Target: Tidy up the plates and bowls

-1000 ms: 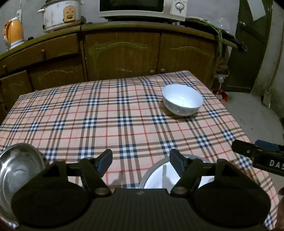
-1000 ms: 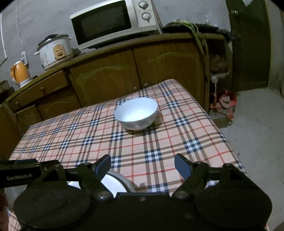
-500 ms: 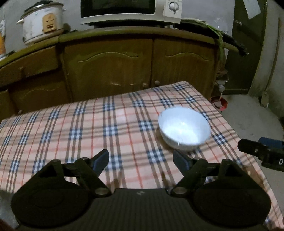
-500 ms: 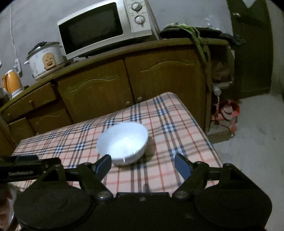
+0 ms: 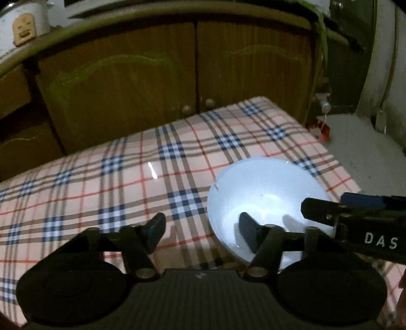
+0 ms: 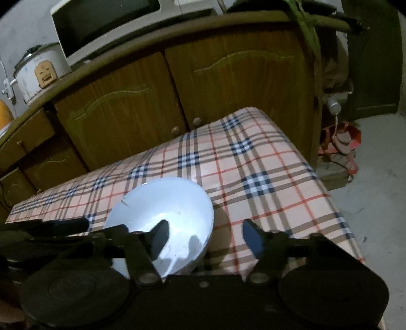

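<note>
One white bowl [image 5: 266, 200] sits upright on a plaid-covered desk [image 5: 127, 182], near its far right corner. No plate or other bowl shows in either view.

Two grippers close in on the bowl from either side. The left gripper [image 5: 201, 232] is spread wide and holds nothing; its right finger hangs over the bowl's left rim and its left finger is over bare cloth. The right gripper [image 6: 205, 237] is also spread and empty; its left finger is over the bowl's inside and its right finger is outside, so the bowl's right wall lies between them.

This looks like the reach-and-grasp step. The next move likely calls for one gripper to drop lower and pinch the rim; whether either finger touches the bowl yet cannot be told.

Behind the desk stands a wooden cabinet [image 6: 228, 83] carrying one rice cooker [image 6: 40, 71] and one microwave [image 6: 106, 22].
</note>
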